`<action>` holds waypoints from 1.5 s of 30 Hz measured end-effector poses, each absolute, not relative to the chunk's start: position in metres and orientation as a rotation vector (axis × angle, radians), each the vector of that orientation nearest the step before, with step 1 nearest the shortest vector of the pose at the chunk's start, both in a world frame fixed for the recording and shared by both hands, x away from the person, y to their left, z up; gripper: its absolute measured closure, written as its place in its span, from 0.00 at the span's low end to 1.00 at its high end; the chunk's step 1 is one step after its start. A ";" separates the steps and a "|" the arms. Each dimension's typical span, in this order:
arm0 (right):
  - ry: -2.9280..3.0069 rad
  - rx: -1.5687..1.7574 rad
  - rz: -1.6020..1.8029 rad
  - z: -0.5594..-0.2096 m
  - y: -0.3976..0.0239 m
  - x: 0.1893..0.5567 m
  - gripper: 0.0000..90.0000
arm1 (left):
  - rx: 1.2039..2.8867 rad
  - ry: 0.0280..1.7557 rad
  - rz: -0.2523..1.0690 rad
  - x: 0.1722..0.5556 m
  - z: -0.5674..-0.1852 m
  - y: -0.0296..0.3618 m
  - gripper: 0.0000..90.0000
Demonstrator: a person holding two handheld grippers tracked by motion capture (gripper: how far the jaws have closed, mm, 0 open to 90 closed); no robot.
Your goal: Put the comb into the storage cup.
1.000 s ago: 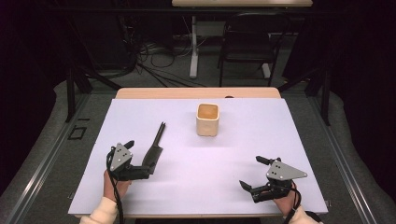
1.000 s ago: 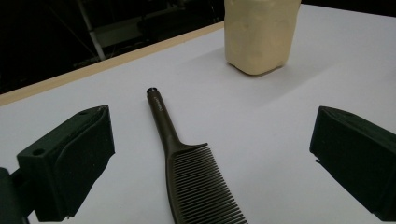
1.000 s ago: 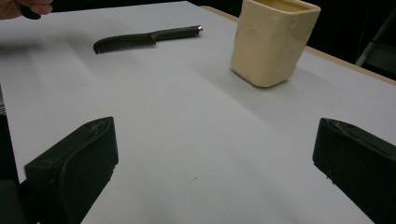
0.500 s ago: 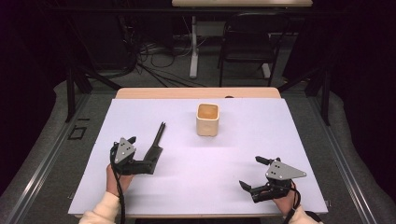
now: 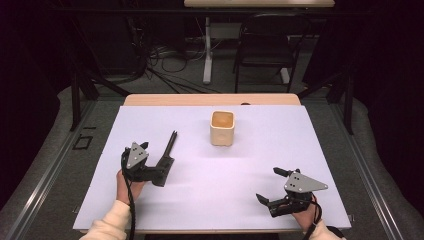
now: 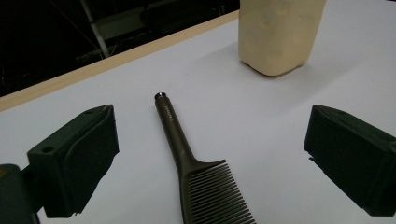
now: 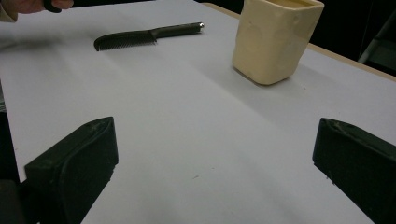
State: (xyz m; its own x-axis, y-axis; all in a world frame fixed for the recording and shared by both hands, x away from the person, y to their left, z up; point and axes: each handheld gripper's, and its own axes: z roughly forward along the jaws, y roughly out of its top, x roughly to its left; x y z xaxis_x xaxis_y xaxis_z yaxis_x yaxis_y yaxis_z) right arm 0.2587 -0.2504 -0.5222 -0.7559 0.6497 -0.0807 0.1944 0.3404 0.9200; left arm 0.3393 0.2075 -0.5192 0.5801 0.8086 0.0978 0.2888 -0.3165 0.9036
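A dark comb (image 5: 171,141) lies on the white table cover (image 5: 260,150), its handle pointing away from me. My left gripper (image 5: 162,167) hovers over the toothed end. In the left gripper view the comb (image 6: 187,154) lies between the jaws of my left gripper (image 6: 212,135), which are open and clear of it on both sides. A cream square cup (image 5: 222,128) stands upright mid-table, beyond the comb (image 6: 280,37). My right gripper (image 5: 267,185) rests near the front right, open and empty. The right gripper view shows my right gripper (image 7: 217,140), the cup (image 7: 273,39) and the comb (image 7: 144,35).
The table's wooden far edge (image 5: 210,99) shows beyond the cover. Behind the table are a black chair (image 5: 265,45), a white desk leg (image 5: 207,50) and loose cables (image 5: 160,65) on the floor. A hand (image 7: 32,4) shows at the top left of the right gripper view.
My left gripper has edged forward over the comb's toothed end. The right gripper, the cup and the comb have stayed put.
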 end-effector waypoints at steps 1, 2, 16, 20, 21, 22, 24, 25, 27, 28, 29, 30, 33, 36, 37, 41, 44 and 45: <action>2.173 0.740 1.402 -0.522 -0.250 0.259 0.00 | 1.872 0.893 0.696 0.340 -0.519 0.207 0.03; 2.172 0.739 1.402 -0.522 -0.250 0.259 0.00 | 1.873 0.893 0.696 0.342 -0.519 0.207 0.03; 2.177 0.740 1.400 -0.523 -0.250 0.259 0.00 | 1.898 0.938 0.685 0.357 -0.520 0.206 0.00; 2.177 0.742 1.401 -0.523 -0.250 0.259 0.00 | 1.896 0.962 0.687 0.362 -0.521 0.207 0.00; 2.177 0.742 1.401 -0.523 -0.250 0.259 0.00 | 1.896 0.962 0.687 0.362 -0.521 0.207 0.00; 2.176 0.742 1.401 -0.523 -0.250 0.259 0.00 | 1.901 0.967 0.685 0.364 -0.521 0.207 0.00; 2.177 0.741 1.400 -0.523 -0.250 0.259 0.00 | 1.909 0.977 0.673 0.366 -0.522 0.206 0.00; 2.178 0.742 1.397 -0.523 -0.250 0.259 0.00 | 1.913 0.983 0.673 0.368 -0.522 0.206 0.00; 2.178 0.742 1.397 -0.523 -0.250 0.259 0.00 | 1.912 0.994 0.666 0.370 -0.522 0.206 0.00; 2.178 0.742 1.397 -0.523 -0.250 0.259 0.00 | 1.913 1.000 0.665 0.372 -0.523 0.206 0.00; 2.178 0.743 1.397 -0.523 -0.250 0.260 0.00 | 1.914 1.006 0.662 0.374 -0.523 0.206 0.00; 2.179 0.743 1.397 -0.523 -0.250 0.260 0.00 | 1.913 1.008 0.660 0.375 -0.523 0.206 0.00; 2.180 0.742 1.397 -0.523 -0.250 0.260 0.00 | 1.916 1.018 0.658 0.378 -0.523 0.206 0.00; 2.179 0.745 1.397 -0.523 -0.250 0.260 0.00 | 1.917 1.026 0.657 0.381 -0.523 0.205 0.00; 2.181 0.745 1.397 -0.523 -0.250 0.260 0.00 | 1.915 1.029 0.659 0.382 -0.523 0.204 0.00; 2.182 0.744 1.397 -0.523 -0.250 0.260 0.00 | 1.923 1.044 0.657 0.387 -0.524 0.204 0.00; 2.183 0.747 1.396 -0.523 -0.250 0.260 0.00 | 1.917 1.059 0.659 0.390 -0.524 0.203 0.00; 2.183 0.747 1.396 -0.523 -0.250 0.260 0.00 | 1.916 1.065 0.666 0.391 -0.524 0.203 0.00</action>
State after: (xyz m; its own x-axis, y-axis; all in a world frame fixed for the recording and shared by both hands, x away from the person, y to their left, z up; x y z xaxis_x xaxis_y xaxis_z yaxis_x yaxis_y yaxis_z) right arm 0.2598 -0.2497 -0.5233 -0.7568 0.6493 -0.0753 0.2040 0.3441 0.9165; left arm 0.3910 0.2035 -0.5241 0.5010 0.8638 0.0538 0.4270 -0.3008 0.8528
